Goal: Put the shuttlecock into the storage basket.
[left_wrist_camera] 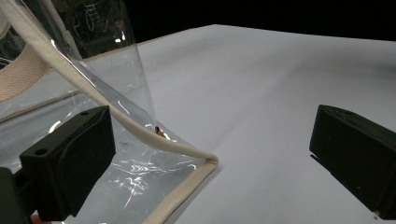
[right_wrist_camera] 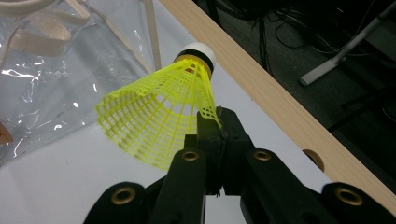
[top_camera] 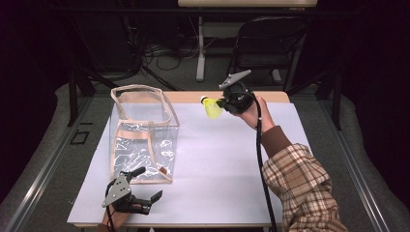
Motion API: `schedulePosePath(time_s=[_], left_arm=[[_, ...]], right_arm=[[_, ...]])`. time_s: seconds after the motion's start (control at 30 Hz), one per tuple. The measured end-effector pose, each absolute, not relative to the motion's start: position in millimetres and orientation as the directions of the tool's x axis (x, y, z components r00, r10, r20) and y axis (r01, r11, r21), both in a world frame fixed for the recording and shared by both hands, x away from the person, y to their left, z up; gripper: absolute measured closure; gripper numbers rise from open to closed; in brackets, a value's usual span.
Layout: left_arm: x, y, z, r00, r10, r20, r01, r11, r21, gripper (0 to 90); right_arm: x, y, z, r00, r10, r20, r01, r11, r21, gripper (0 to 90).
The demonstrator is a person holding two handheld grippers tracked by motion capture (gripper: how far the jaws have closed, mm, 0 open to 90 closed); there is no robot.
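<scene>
Nearest the high camera, at the table's near edge, the left gripper (top_camera: 147, 200) rests low with its jaws spread wide and nothing between them, just in front of the near corner of the clear bag (top_camera: 142, 135). That bag stands upright on the white table (top_camera: 217, 159), cloth-trimmed, its mouth open at the top; a small reddish speck shows at its near bottom corner, too small to tell what it is. Well apart, toward the far right, the right gripper (top_camera: 221, 103) is held up above the table in a hand (top_camera: 254, 113) with a plaid sleeve, jaws pressed together on the rim of a yellow shuttlecock (top_camera: 211, 107). The shuttlecock sticks out to the left of the gripper, white tip pointing toward the bag, clear of the table and outside the bag.

From the left gripper view, the two black jaws stand far apart; the bag's trimmed bottom corner (left_wrist_camera: 205, 161) lies between them, nearer the left one, and neither pad presses on it.

From the right gripper view, the jaws pinch the edge of the shuttlecock's mesh skirt (right_wrist_camera: 159, 121), its white cork end (right_wrist_camera: 198, 52) pointing away, with the bag (right_wrist_camera: 56, 84) beyond at the left and the table's wooden edge (right_wrist_camera: 280, 107) to the right.
</scene>
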State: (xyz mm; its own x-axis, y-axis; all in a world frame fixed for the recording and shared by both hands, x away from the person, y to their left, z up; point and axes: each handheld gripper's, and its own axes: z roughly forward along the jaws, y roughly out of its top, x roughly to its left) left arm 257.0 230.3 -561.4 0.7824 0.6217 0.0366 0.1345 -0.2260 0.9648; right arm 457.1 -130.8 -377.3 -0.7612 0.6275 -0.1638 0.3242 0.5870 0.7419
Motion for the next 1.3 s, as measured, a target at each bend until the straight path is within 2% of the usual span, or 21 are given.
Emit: schedulePosePath(time_s=[1.3], left_arm=[[256, 231, -561, 0.785, 0.618, 0.033, 0.138, -0.226, 0.964, 0.0]], right_arm=[[459, -89, -356, -0.798, 0.577, -0.178, 0.27, 0.604, 0.75, 89.2]])
